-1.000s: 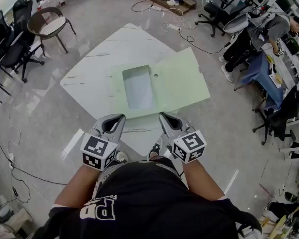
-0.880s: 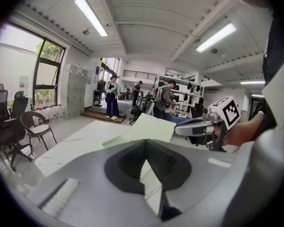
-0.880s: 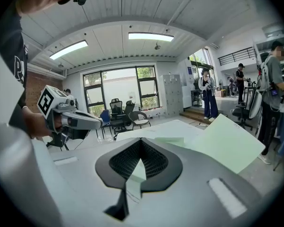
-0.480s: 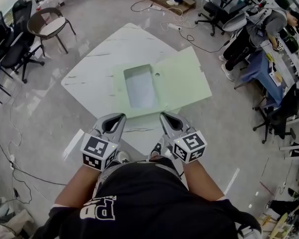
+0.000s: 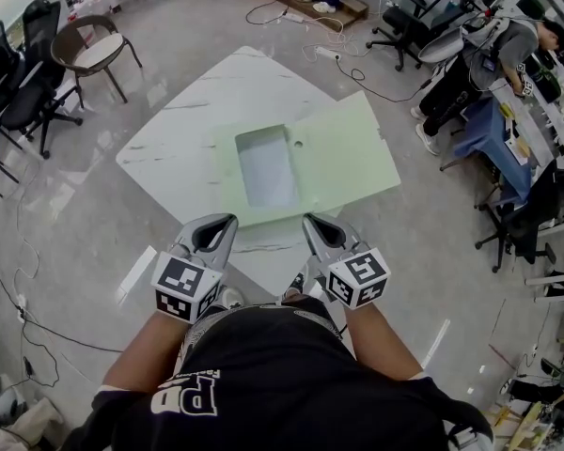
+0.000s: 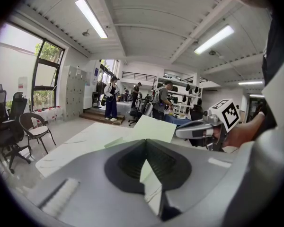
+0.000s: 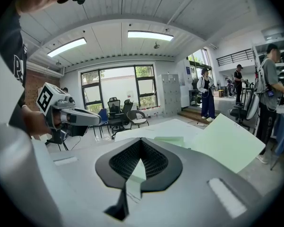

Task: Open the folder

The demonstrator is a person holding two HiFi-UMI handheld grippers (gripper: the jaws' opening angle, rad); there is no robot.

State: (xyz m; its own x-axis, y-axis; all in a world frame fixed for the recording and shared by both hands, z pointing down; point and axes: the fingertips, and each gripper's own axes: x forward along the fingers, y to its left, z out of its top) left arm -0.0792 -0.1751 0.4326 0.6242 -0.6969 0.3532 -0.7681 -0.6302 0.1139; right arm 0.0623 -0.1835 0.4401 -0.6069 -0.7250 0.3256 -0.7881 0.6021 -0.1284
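The pale green folder [image 5: 343, 153] lies open on the white marble-look table [image 5: 197, 111]. Its cover is swung out to the right and stands tilted up, and its box-shaped inner part [image 5: 263, 169] faces up. My left gripper [image 5: 224, 222] and right gripper [image 5: 312, 220] hover side by side at the table's near edge, short of the folder and touching nothing. In the left gripper view the left gripper [image 6: 145, 143] has its jaws together, with the raised cover [image 6: 154, 128] ahead. In the right gripper view the right gripper [image 7: 141, 141] is likewise shut, with the cover [image 7: 227, 141] to its right.
A brown chair [image 5: 99, 50] and black office chairs [image 5: 23, 73] stand to the far left. Cables [image 5: 310, 17] trail over the floor beyond the table. People sit at desks [image 5: 508, 73] on the right. Polished floor surrounds the table.
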